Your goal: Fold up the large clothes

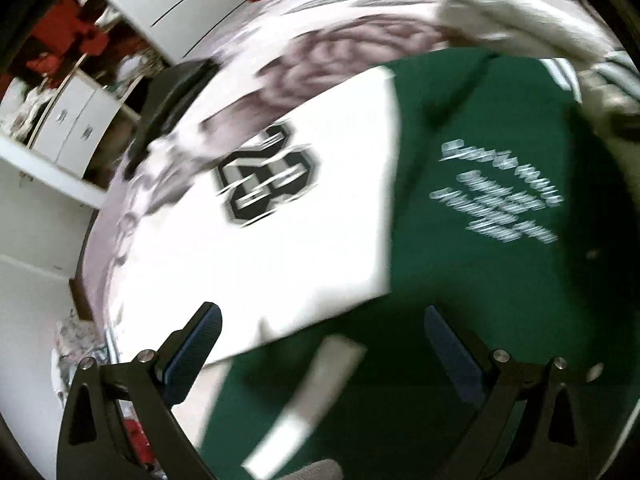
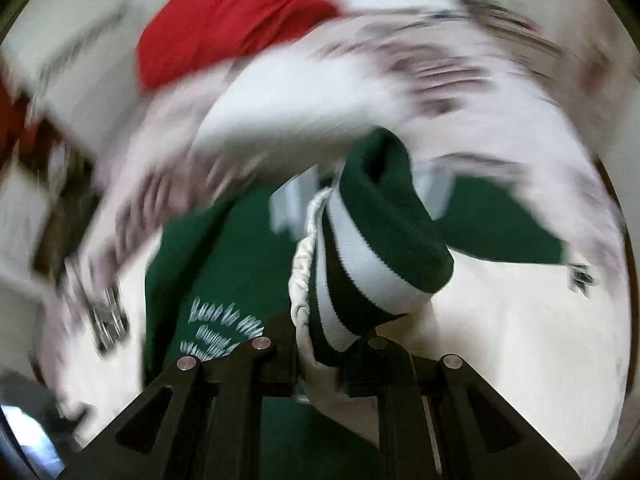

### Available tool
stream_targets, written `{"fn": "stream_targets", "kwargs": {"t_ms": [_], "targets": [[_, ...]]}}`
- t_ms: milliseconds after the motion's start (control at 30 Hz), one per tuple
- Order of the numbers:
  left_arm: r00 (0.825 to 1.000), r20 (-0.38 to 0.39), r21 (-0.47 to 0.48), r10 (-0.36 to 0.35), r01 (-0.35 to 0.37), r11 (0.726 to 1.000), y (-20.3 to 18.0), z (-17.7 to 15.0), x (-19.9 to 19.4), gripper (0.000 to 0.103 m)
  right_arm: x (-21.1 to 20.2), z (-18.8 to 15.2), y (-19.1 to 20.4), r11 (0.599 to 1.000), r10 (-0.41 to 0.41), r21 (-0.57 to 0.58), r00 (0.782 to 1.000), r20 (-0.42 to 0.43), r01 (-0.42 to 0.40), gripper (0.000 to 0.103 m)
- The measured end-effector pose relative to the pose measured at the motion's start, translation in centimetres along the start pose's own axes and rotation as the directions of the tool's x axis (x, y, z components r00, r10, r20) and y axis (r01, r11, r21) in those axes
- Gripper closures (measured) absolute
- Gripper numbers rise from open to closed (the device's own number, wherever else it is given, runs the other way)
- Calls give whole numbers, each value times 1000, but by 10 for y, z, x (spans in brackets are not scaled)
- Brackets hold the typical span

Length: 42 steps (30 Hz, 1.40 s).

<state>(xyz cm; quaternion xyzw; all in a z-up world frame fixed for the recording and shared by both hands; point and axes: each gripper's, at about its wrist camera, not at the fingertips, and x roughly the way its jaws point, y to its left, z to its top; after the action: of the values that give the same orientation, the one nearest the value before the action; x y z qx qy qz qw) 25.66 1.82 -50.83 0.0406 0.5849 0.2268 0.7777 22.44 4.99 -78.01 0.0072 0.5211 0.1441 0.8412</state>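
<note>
Left gripper (image 1: 322, 334) fingers apart, right gripper (image 2: 320, 354) apparently pinching cuff (image 2: 360, 264)

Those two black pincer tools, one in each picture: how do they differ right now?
The left tool stands open and empty above the green and white jacket; the right tool is shut on the jacket's striped cuff. The left tool's blue pads show; the right tool's are hidden by cloth. Both are black.

place: home bedroom | signs: patterned bedspread (image 1: 340, 56), white drawers (image 1: 76, 128)
</note>
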Motion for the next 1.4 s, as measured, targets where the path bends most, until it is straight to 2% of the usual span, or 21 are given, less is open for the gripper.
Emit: {"fn": "stream_targets", "kwargs": {"t_ms": [100,167,233,300,333,367,433,467,533,633,733,767,833,867,900,933,967,1033,1133,1333,1400], "targets": [[1000,-14,2,9,-9,1000,15,-10,12,0,62,-23,83,987,-22,-162,996,-81,8,88],[1000,-25,0,-1,1,1000,27,-16,18,0,87,-38,107,977,-64,-210,991,-119,37,86],[999,-33,-13,-20,20,1000,24,-18,8,0,100,-47,114,981,-56,-190,984,-170,23,81],[998,-44,-32,-44,42,999,30,-15,11,0,96,-48,118,991,39,-119,974,-222,-67,69],[997,-48,-43,-56,54,998,35,-15,10,0,87,-48,114,987,133,-55,961,-242,-151,53],[996,-52,-52,-67,64,997,36,-16,7,0,76,-46,102,978,204,7,947,-249,-209,46],[993,-66,-89,-102,96,991,43,-15,5,0,45,-55,72,943,319,169,921,-226,-285,45],[989,-73,-114,-132,123,986,46,-12,5,0,29,-57,52,932,335,219,919,-209,-290,43],[969,-93,-164,-230,213,963,46,-4,6,0,1,-76,8,911,313,335,934,-174,-242,41],[912,-99,-217,-398,371,903,32,18,15,0,-18,-109,-43,896,203,432,962,-184,-107,41],[861,-93,-213,-500,473,855,3,43,32,0,-24,-146,-84,854,111,520,970,-215,17,41],[854,-97,-200,-511,487,850,-9,52,38,1,-25,-155,-96,838,89,544,971,-224,49,41],[862,-62,-130,-503,493,860,-35,70,39,5,-25,-172,-114,808,42,580,972,-230,102,41],[887,-18,-68,-462,460,885,-49,77,36,26,-26,-182,-120,791,22,599,973,-228,122,41],[918,14,-15,-397,397,918,-60,82,33,59,-28,-186,-126,777,18,617,975,-220,125,41],[928,38,28,-371,370,928,-68,86,31,80,-29,-193,-129,760,16,637,978,-210,124,41],[936,51,45,-349,347,937,-71,90,31,95,-31,-197,-132,747,11,652,978,-207,130,41],[919,97,6,-383,385,923,-59,95,23,96,-36,-206,-137,726,-4,673,980,-201,141,41],[919,151,-50,-364,375,926,-29,102,15,97,-51,-217,-150,707,-15,692,982,-190,145,41],[932,90,-56,-350,355,933,-20,94,46,96,-49,-225,-178,731,-52,652,969,-240,201,41],[928,87,-55,-363,369,928,-21,95,45,95,-45,-226,-192,733,-118,627,958,-263,263,42]]}}
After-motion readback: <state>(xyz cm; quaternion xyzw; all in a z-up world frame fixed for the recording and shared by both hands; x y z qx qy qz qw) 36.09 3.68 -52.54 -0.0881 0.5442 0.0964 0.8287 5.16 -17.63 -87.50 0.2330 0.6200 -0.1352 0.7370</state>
